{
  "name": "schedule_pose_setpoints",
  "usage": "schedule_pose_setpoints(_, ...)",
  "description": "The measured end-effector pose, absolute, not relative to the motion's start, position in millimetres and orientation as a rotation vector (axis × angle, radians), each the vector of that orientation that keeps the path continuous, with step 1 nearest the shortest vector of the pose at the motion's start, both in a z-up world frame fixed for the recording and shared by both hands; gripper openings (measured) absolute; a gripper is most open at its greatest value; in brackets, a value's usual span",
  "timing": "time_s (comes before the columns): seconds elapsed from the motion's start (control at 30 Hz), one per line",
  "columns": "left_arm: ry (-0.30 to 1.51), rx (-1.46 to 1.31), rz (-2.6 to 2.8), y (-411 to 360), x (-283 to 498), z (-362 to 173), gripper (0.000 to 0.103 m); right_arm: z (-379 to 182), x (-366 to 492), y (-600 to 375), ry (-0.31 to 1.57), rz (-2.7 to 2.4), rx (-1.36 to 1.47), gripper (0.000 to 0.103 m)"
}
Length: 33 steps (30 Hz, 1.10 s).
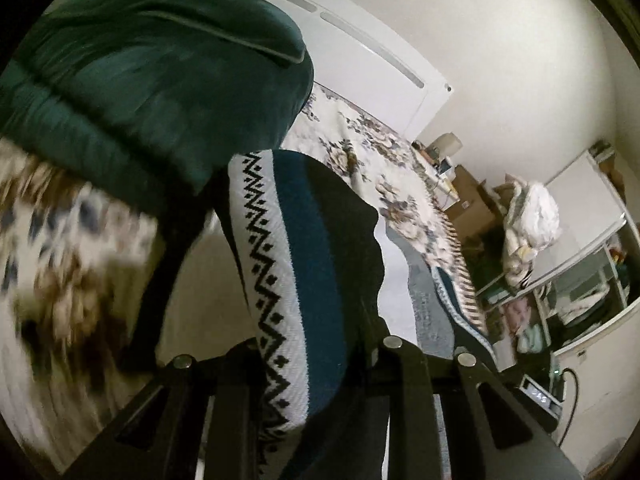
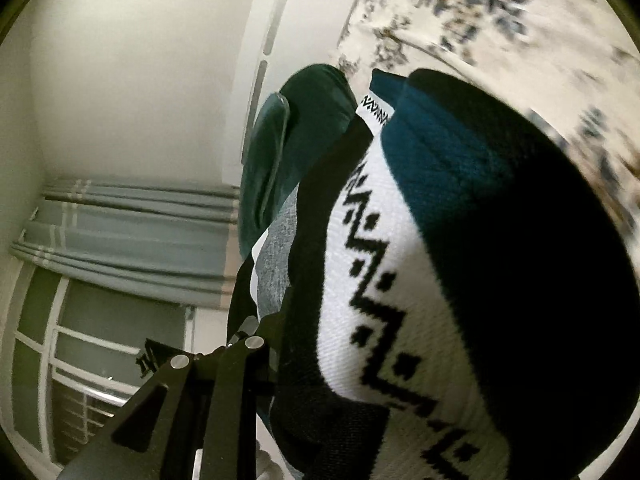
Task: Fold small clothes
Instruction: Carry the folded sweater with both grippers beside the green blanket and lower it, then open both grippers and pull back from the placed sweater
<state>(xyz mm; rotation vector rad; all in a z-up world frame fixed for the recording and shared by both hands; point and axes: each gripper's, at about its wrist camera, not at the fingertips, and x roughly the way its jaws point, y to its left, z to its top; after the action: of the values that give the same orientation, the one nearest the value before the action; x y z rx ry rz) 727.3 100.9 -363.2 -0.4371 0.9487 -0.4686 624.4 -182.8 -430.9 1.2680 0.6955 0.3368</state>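
Both grippers pinch patterned knit garment.

Knitted garment, banded in black, teal and white with a black zigzag motif, is hanging lifted off the floral bedspread, draping close before both cameras; its grey inner face is showing.

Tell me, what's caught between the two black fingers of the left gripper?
The patterned knit garment, with black, teal and white zigzag bands, lies between the left gripper's fingers and drapes over them. The left wrist view shows this; its fingertips are hidden by the cloth.
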Motion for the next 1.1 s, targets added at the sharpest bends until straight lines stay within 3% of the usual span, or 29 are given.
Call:
schedule_pose_setpoints(0.17, 1.006, -0.333, -0.437, 101.5, 799.3, -410.6, 0.021, -466.4, 697.6, -169.4, 0.691, 0.309, 1.248, 0.021)
schedule_pose_setpoints(0.3, 1.038, -0.309, -0.429, 105.0, 807.5, -440.6, 0.038, -509.1, 731.4, -157.1, 0.811, 0.245, 1.167, 0.023)
schedule_pose_setpoints(0.37, 1.034, -0.295, -0.435, 104.8, 797.6, -436.7, 0.041, -519.2, 729.3, -157.6, 0.867, 0.229, 1.124, 0.034)
schedule_pose_setpoints(0.4, 1.031, -0.272, -0.426, 104.4, 791.8, -433.0, 0.043, -520.2, 724.6, -160.0, 0.898, 0.217, 1.107, 0.051)
schedule_pose_setpoints(0.43, 1.024, -0.239, -0.403, 103.5, 784.3, -428.5, 0.048, -520.5, 721.7, -163.4, 0.931, 0.202, 1.089, 0.061)
schedule_pose_setpoints(0.47, 1.019, -0.214, -0.375, 104.2, 778.9, -424.4, 0.057, -518.8, 719.8, -166.4, 0.953, 0.195, 1.065, 0.063)
schedule_pose_setpoints(0.57, 1.016, -0.165, -0.269, 105.6, 760.6, -415.3, 0.083, -498.2, 706.2, -167.0, 1.048, 0.089, 0.882, 0.082)
schedule_pose_setpoints(0.73, 0.96, -0.108, -0.135, 101.5, 714.4, -389.9, 0.096, -441.1, 680.7, -151.9, 1.097, -0.098, 0.485, 0.103)
schedule_pose_setpoints(0.83, 0.906, -0.053, -0.083, 90.8, 678.9, -363.1, 0.103, -395.5, 659.1, -137.3, 1.049, -0.188, 0.257, 0.103)
schedule_pose_setpoints(1.1, 0.863, 0.038, -0.026, 69.3, 597.7, -279.9, 0.103, -281.2, 574.5, -121.2, 0.952, -0.259, 0.094, 0.103)
